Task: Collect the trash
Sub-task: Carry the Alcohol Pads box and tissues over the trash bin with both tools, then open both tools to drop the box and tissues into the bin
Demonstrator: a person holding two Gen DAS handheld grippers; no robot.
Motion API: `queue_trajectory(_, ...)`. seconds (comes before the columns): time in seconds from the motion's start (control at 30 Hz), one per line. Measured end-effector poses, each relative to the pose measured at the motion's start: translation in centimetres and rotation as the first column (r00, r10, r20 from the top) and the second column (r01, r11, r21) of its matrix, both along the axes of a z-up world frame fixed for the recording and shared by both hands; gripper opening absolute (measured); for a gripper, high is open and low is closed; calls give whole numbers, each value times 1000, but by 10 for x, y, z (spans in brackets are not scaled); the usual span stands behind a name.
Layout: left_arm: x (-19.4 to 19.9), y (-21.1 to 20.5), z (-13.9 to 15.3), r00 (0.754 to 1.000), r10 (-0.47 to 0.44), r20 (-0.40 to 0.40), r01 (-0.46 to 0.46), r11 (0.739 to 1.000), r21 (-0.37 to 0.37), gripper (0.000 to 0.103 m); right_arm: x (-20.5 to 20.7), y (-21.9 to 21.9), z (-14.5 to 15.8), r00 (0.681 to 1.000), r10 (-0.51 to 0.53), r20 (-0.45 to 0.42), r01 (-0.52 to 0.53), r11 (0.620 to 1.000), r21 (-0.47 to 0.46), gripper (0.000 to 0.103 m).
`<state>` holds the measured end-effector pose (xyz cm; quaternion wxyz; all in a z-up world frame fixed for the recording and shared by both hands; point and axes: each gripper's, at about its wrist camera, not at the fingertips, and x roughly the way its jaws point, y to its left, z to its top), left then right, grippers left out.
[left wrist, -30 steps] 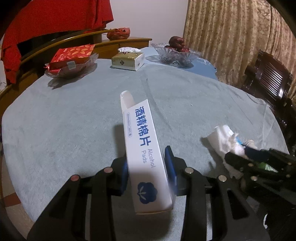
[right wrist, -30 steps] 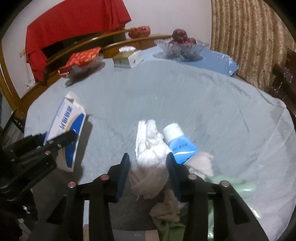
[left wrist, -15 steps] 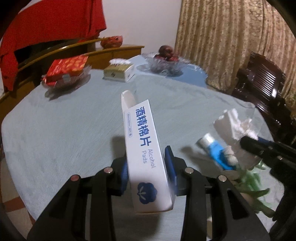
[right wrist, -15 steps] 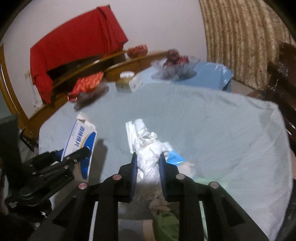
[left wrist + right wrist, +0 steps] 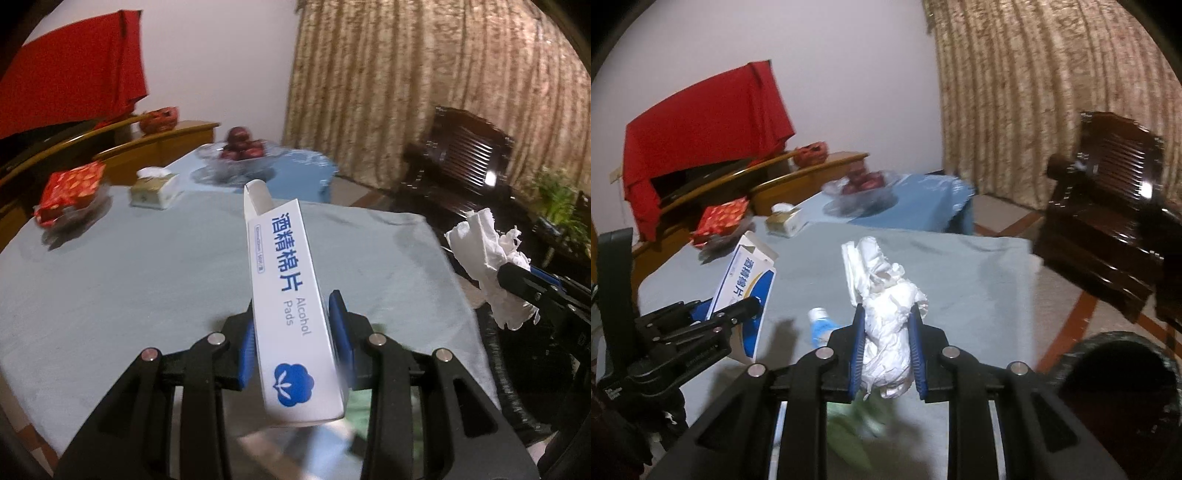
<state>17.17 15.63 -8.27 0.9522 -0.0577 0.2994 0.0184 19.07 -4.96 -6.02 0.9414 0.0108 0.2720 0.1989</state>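
My left gripper (image 5: 293, 332) is shut on a white alcohol-pad box (image 5: 291, 291) with blue print, held clear above the grey-blue table (image 5: 110, 280). My right gripper (image 5: 886, 345) is shut on a wad of crumpled white tissue (image 5: 886, 291), lifted off the cloth. From the left wrist view the tissue (image 5: 484, 254) and right gripper (image 5: 528, 288) hang past the table's right edge. The right wrist view shows the box (image 5: 746, 280) in the left gripper (image 5: 735, 314) at left. A small blue-and-white tube (image 5: 822, 323) and blurred green scraps (image 5: 849, 428) lie on the table below.
A dark bin with a black liner (image 5: 1123, 373) stands on the floor at lower right. A dark wooden chair (image 5: 1108, 206) is beyond it. At the far end sit a tissue box (image 5: 153, 188), a red packet (image 5: 70, 192) and a glass fruit bowl (image 5: 240, 151).
The right gripper closed on the tissue wad and lifted it off the table. Both grippers rose and swung right, toward the table's edge; the bin came into view.
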Motion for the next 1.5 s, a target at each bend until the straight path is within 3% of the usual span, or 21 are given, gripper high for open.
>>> queue_trajectory(0.23, 3, -69, 7, 992, -123, 16, 123, 992, -5, 35, -16, -66, 5, 993, -115, 16, 115, 993, -4, 22)
queue_trajectory(0.5, 5, -145, 5, 966, -259, 21, 259, 966, -8, 35, -33, -135, 1, 967, -252, 17, 253, 968, -10, 22)
queue_trajectory(0.7, 7, -197, -1, 937, -348, 18, 349, 937, -18, 35, -46, -180, -7, 941, -338, 17, 338, 941, -20, 22)
queue_trajectory(0.9, 12, -249, -15, 892, -451, -7, 451, 892, -23, 35, -54, -222, -25, 907, -420, -19, 419, 907, -35, 22)
queue_trajectory(1.4, 29, -318, -49, 829, -553, -80, 553, 833, -29, 35, -50, -276, -62, 856, -508, -94, 504, 861, -60, 24)
queue_trajectory(1.5, 32, -320, -51, 826, -558, -85, 557, 830, -40, 49, -50, -278, -66, 847, -522, -100, 517, 853, -72, 33)
